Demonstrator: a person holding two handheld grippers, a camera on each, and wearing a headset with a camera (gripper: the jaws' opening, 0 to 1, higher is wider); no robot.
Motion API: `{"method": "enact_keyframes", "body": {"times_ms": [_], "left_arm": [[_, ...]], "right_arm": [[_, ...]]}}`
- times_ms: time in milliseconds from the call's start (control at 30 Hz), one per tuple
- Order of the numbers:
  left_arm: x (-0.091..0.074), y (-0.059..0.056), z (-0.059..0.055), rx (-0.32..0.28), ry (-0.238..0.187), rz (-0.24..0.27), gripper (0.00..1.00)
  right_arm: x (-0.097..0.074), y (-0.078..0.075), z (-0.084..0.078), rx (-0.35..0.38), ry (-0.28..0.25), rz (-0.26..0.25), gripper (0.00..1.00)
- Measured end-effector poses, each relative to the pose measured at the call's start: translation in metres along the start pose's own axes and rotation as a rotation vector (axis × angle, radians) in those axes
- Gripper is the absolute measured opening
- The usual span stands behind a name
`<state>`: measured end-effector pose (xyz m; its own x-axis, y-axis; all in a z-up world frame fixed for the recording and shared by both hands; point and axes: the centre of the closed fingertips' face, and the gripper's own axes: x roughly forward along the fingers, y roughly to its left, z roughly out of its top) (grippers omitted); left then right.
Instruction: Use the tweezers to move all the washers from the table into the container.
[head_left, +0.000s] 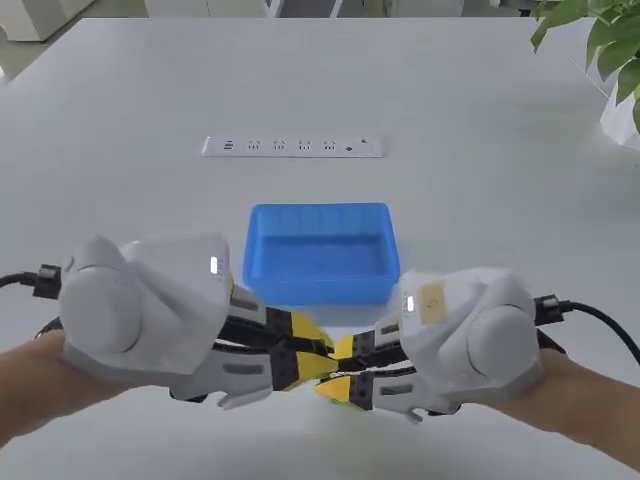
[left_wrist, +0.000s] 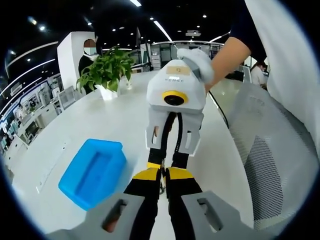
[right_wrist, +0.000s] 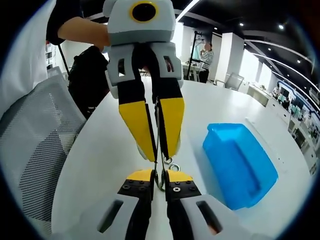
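Just beside the left gripper's (right_wrist: 159, 150) yellow fingertips, a small silver metal ring-shaped washer (right_wrist: 167, 161) lay on the white table (right_wrist: 100, 165). Thin dark metal tweezers (right_wrist: 156, 130) ran between the two facing sets of fingers; the left gripper was clenched on them, and the right gripper (right_wrist: 160, 176) pinched them too. Off to one side of both fingertips, apart from them, stood the blue rectangular plastic container (head_left: 320, 290).

- tweezers (right_wrist: 158, 140): thin dark blades, mostly hidden between the jaws; tips not discernible. In the head view, covered where the jaws meet.
- washers (right_wrist: 168, 161): small rings beside the jaws, count too small to tell.
- plant (head_left: 598, 40): cut off by the edge.
- power strip (head_left: 292, 147): markings unreadable.
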<state>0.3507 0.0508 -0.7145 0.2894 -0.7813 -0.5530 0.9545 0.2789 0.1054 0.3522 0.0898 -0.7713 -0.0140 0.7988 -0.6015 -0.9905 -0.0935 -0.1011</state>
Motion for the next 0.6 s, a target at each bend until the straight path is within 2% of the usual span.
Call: {"method": "enact_keyframes", "body": {"times_ms": [133,400,600], "left_arm": [[0.0004,0.0,-0.0023,-0.002,0.006,-0.003,0.07],[-0.0021,0.0077,-0.0054,-0.015,0.005,0.015,0.07],[-0.0008,0.0072,-0.005,-0.015,0.001,0.012,0.07]], "right_arm": [[0.0004,-0.0003,-0.0021,0.001,0.011,0.0,0.09],[0.0043,-0.0036,-0.0029,0.02,0.018,0.012,0.11],[0.0059,-0.0019,-0.0055,0.017,0.027,0.023,0.1]]}}
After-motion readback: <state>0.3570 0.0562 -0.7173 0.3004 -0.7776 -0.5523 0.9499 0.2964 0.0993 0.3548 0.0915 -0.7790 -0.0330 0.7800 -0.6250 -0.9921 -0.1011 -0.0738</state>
